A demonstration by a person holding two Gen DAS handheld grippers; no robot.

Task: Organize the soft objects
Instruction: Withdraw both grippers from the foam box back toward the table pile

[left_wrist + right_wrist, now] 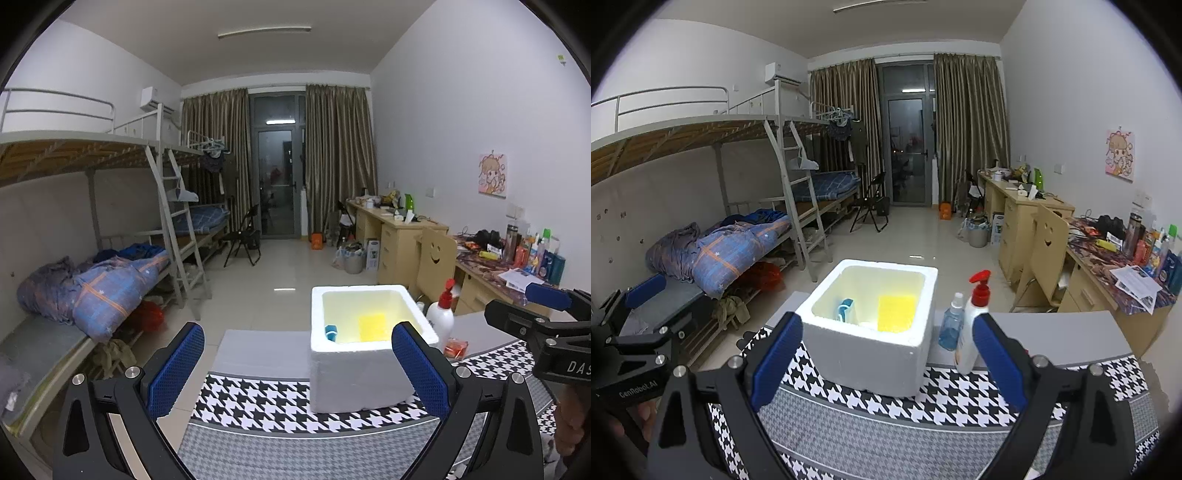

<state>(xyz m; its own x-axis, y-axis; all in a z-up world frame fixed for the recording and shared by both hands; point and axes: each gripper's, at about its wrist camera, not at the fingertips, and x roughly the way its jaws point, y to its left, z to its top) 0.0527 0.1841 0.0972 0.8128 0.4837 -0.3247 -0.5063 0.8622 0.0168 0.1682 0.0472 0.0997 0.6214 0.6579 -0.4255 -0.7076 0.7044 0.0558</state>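
A white foam box (354,373) (871,354) stands on a houndstooth cloth (266,406) (960,402). Inside lie a yellow sponge (372,326) (896,312) and a blue-and-white soft item (331,331) (846,308). My left gripper (297,369) is open and empty, held in front of the box. My right gripper (888,358) is open and empty, also in front of the box. Each gripper shows at the edge of the other's view: the right one (546,314), the left one (642,302).
A white pump bottle with a red top (973,325) (441,314) and a blue spray bottle (951,325) stand right of the box. A small orange packet (455,347) lies by it. Bunk beds (720,236) line the left, cluttered desks (1108,258) the right.
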